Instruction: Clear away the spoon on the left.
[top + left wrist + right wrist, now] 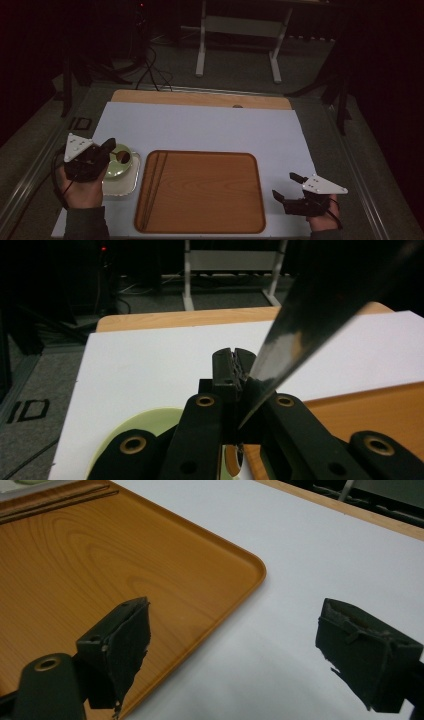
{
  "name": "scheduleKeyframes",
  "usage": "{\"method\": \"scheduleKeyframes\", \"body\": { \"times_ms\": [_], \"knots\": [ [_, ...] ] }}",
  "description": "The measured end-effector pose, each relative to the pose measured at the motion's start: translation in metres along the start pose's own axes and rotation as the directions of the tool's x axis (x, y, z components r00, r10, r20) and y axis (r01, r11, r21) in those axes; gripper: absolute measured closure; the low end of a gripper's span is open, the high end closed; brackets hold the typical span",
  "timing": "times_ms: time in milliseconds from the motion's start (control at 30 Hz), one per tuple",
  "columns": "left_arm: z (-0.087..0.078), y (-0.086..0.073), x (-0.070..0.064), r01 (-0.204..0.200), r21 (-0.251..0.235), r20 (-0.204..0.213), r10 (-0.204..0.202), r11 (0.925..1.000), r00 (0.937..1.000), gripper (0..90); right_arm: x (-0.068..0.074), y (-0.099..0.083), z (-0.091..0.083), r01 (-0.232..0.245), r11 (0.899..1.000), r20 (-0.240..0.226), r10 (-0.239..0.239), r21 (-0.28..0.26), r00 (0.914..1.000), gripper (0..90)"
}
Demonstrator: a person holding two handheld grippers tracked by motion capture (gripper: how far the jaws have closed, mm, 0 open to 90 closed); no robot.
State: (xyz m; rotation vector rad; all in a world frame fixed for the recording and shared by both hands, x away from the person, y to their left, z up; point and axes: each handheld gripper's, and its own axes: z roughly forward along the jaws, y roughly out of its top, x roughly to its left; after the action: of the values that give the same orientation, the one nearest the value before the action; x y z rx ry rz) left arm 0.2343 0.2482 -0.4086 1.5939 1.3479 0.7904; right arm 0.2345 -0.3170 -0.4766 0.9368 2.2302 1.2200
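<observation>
A big tabletop with a wooden edge holds a wide white sheet. On the sheet lies a large brown wooden tray with round corners. Two dark chopsticks lie side by side along the tray's left edge, inside the rim.

Just left of the tray sits a small silver tray. On it rests a pale green dish with a small round cup of something brown in it. The two trays sit very close, edge beside edge.

The left gripper is over the silver tray, right above the green dish. A hand holds it from below, and a grey plate with three corners sits on top of it. In the left gripper view its fingers are pressed together, with nothing big between them that I can see. A shiny grey pointed piece slants across that view from the upper right, down to the fingers. I cannot tell what it is. The green dish shows just under the gripper there.

The right gripper is over the white sheet, to the right of the big tray and well apart from the dish. Its fingers are spread wide and hold nothing. In the right gripper view the tray's round corner lies between them, farther off
</observation>
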Motion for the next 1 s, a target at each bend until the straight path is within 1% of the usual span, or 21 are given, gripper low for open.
{"method": "scheduleKeyframes", "body": {
  "times_ms": [100,133,167,267,367,467,533,700,833,1000],
  "knots": [
    [0.001,-0.002,-0.006,0.001,0.005,0.024,-0.001,1.0000,0.9997,89.4,0.000,0.000,0.000,0.000,1.000,0.000,0.000,0.000,1.0000,14.2],
    [0.001,-0.002,-0.006,0.001,0.005,0.024,-0.001,1.0000,0.9997,89.4,0.000,0.000,0.000,0.000,1.000,0.000,0.000,-0.001,1.0000,14.2],
    [0.002,-0.004,-0.010,-0.003,0.014,0.036,0.003,0.9999,0.9993,89.4,0.000,0.000,0.000,0.000,1.000,0.000,0.000,0.000,1.0000,14.2],
    [0.004,-0.008,-0.017,-0.007,0.028,0.062,0.005,0.9996,0.9981,89.4,0.000,0.000,0.000,-0.001,1.000,0.000,0.001,-0.002,1.0000,14.2],
    [0.005,-0.010,-0.024,-0.003,0.044,0.094,-0.001,0.9990,0.9956,89.4,0.000,0.000,0.000,0.000,1.000,0.000,0.000,-0.002,1.0000,14.2],
    [0.006,-0.012,-0.036,-0.034,0.062,0.124,0.026,0.9975,0.9919,89.4,0.000,0.000,0.000,0.001,1.000,-0.001,-0.001,-0.001,1.0000,14.2],
    [0.007,-0.014,-0.043,-0.047,0.070,0.148,0.036,0.9964,0.9884,89.4,0.000,0.000,0.000,-0.001,1.000,0.000,0.001,-0.001,1.0000,14.2],
    [0.011,-0.022,-0.056,-0.068,0.104,0.186,0.048,0.9923,0.9813,89.4,0.000,0.000,0.000,0.001,1.000,0.000,-0.001,-0.002,1.0000,14.2],
    [0.016,-0.028,-0.066,-0.086,0.138,0.208,0.056,0.9868,0.9765,89.3,0.000,0.000,0.000,0.003,1.000,-0.002,-0.003,0.001,1.0000,14.2],
    [0.021,-0.033,-0.074,-0.096,0.165,0.232,0.056,0.9817,0.9711,89.3,0.000,0.000,0.000,0.001,1.000,0.000,-0.001,0.001,1.0000,14.2]
  ]
}}
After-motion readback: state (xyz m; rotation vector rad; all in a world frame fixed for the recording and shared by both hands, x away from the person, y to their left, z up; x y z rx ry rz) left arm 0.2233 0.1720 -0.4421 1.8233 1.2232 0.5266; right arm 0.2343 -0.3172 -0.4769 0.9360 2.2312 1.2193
